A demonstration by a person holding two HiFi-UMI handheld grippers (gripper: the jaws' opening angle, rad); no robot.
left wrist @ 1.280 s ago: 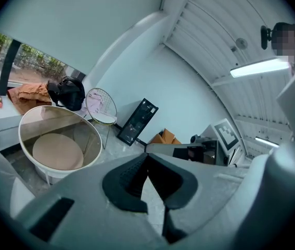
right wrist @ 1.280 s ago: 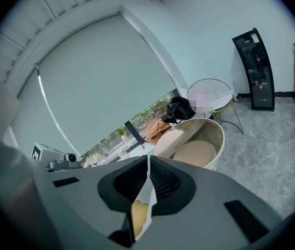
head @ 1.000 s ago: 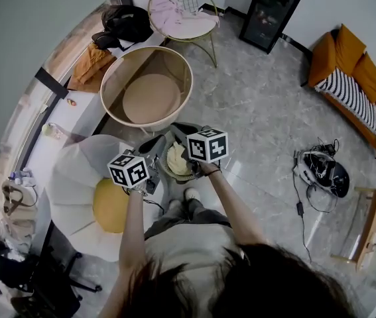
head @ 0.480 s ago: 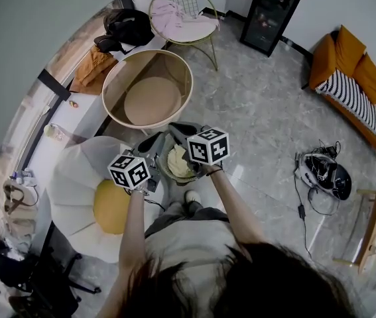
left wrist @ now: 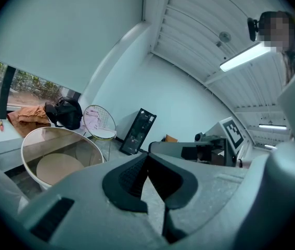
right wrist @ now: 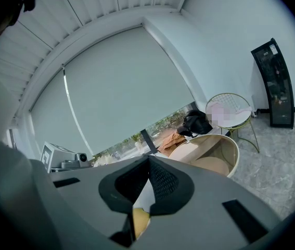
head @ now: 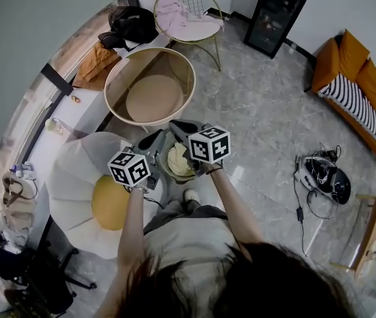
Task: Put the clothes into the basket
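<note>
Hovering side by side at waist height, L gripper (head: 153, 140) and R gripper (head: 182, 127) both have jaws clenched. A pale-yellow patch shows under the R pads, but a grip on it can't be confirmed. A cream cloth (head: 176, 159) sits bunched in a small round tub right below and between them, prob. a bit nearer the R hand. It's a lump w/ no clear long axis. The basket (head: 178, 71), empty, lies straight ahead past both tips, so the carry looks like pick down, then forward. More clothes are on the chair (head: 204, 48) and sill beyond.
</note>
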